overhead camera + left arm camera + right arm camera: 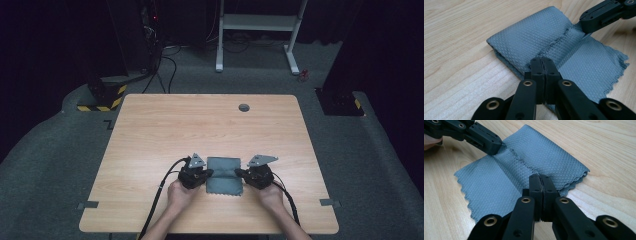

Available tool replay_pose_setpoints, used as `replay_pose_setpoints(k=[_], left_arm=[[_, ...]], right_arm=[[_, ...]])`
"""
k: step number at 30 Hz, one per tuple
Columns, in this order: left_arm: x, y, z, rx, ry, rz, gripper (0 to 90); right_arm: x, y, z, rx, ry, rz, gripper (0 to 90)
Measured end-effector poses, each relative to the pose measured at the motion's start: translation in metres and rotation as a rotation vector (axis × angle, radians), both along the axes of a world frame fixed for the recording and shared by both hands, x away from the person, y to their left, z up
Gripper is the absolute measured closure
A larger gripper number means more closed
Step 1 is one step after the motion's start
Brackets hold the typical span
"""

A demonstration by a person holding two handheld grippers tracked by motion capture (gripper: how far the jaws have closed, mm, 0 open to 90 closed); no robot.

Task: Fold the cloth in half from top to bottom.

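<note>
Cloth: a folded grey cloth with a diamond-weave texture and scalloped edges [224, 175] lies flat on the near middle of the table, between the two grippers. A raised fold line runs across it from left to right, with a doubled layer on its far part and a single layer nearer the person.

Table: a light wooden table with rounded corners [200, 125] carries the cloth; a small round grey grommet [244, 107] sits near its far edge, well apart from the cloth.

Left gripper: the black left gripper [209, 173] is at the cloth's left edge, jaws pressed together and pinching the fabric right at the fold line. In the left gripper view its tips [543, 61] meet on the cloth [529, 42].

Right gripper: the black right gripper [238, 173] is at the cloth's right edge, jaws likewise closed on the fabric at the fold line. In the right gripper view the tips [539, 178] clamp the cloth [499, 185].

Hands: the person's left hand [180, 192] and right hand [271, 195] hold the grippers from the near side.

Floor: grey carpet [60, 165] surrounds the table; a white metal frame [257, 25] stands beyond the far edge.
</note>
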State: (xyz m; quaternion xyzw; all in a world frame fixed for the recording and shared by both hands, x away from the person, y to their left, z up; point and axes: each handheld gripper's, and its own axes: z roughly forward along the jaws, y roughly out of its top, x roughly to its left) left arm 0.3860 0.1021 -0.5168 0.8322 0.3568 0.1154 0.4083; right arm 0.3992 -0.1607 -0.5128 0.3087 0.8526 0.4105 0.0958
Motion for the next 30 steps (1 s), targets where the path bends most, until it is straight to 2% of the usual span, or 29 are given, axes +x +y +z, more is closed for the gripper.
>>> replay_pose_setpoints(k=[4, 8, 12, 19, 24, 27, 30], left_arm=[[-0.003, -0.001, 0.001, 0.017, -0.017, -0.005, 88.8], [-0.006, -0.002, 0.002, 0.013, -0.014, -0.012, 88.8], [-0.010, -0.003, 0.002, 0.028, -0.028, -0.025, 88.7], [-0.017, -0.002, -0.001, 0.011, -0.030, -0.024, 88.7], [-0.021, -0.004, 0.001, 0.035, -0.049, -0.037, 88.6], [-0.025, -0.003, 0.001, 0.017, -0.048, -0.039, 88.6], [-0.030, -0.004, 0.000, 0.023, -0.051, -0.044, 88.5]], right_arm=[[-0.003, 0.001, 0.001, 0.000, -0.002, 0.002, 89.4], [-0.006, 0.000, 0.001, -0.006, -0.011, 0.009, 89.4], [-0.010, -0.002, 0.001, 0.001, -0.012, 0.009, 89.4], [-0.021, -0.003, -0.001, -0.006, -0.019, 0.030, 89.3], [-0.025, -0.003, -0.003, -0.012, -0.019, 0.032, 89.2], [-0.028, -0.004, -0.003, -0.014, -0.026, 0.037, 89.0], [-0.030, -0.005, -0.003, -0.013, -0.022, 0.038, 89.0]])
